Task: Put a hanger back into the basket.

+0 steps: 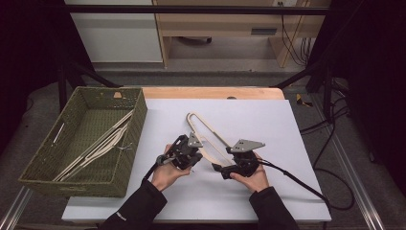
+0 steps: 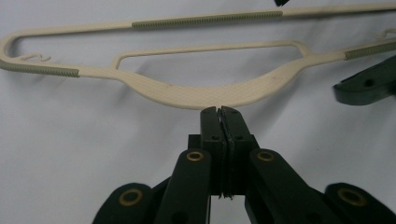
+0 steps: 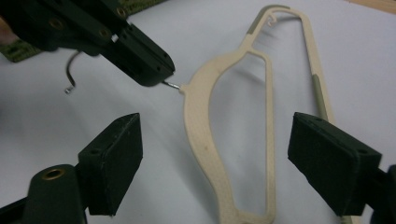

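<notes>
A cream plastic hanger (image 1: 213, 132) lies on the white table top, its shoulder bar running up and left from my hands. My left gripper (image 1: 197, 154) is shut on the hanger's thin metal hook (image 3: 71, 74). In the left gripper view its jaws (image 2: 218, 112) meet just below the hanger's curved body (image 2: 205, 95). My right gripper (image 1: 221, 163) is open. In the right gripper view its two pads (image 3: 215, 135) stand wide apart on either side of the hanger body (image 3: 196, 121) and touch nothing. There the left gripper (image 3: 159, 77) comes in from the upper left.
A green woven basket (image 1: 43, 158) stands at the table's left edge with several cream hangers (image 1: 103, 143) lying in it. The white sheet (image 1: 268, 120) is bare to the right of the hanger. Cables (image 1: 306, 184) trail off the right side.
</notes>
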Motion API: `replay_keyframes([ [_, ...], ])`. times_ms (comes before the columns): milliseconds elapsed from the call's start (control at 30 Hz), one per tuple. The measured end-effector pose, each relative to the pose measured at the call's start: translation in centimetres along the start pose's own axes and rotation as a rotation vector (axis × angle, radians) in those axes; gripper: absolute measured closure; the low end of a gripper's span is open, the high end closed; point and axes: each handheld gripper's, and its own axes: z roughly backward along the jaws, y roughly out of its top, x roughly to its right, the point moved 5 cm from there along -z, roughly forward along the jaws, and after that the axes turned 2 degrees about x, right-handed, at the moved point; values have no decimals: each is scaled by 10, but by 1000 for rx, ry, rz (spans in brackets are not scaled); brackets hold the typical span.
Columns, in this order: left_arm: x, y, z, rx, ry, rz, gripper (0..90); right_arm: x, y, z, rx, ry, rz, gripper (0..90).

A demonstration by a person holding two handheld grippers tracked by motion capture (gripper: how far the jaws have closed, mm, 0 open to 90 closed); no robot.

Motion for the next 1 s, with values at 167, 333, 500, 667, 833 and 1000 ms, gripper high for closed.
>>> replay_keyframes([
  [167, 1, 6, 6, -2, 19, -18, 887, -1, -1, -4, -25, -3, 28, 249],
  [333, 4, 11, 10, 7, 27, -26, 886, -7, 2, -10, -40, 4, 82, 342],
  [500, 6, 13, 13, 6, 28, -25, 886, -10, 0, -17, -77, -14, 117, 434],
  [667, 8, 13, 15, 5, 22, -27, 886, -12, -1, -21, -105, -24, 151, 574],
  [833, 9, 14, 15, 28, 14, -9, 885, -12, -1, -20, -102, -12, 160, 709],
  [1000, 9, 12, 16, 31, 2, -9, 883, -14, -3, -21, -101, -11, 181, 730],
])
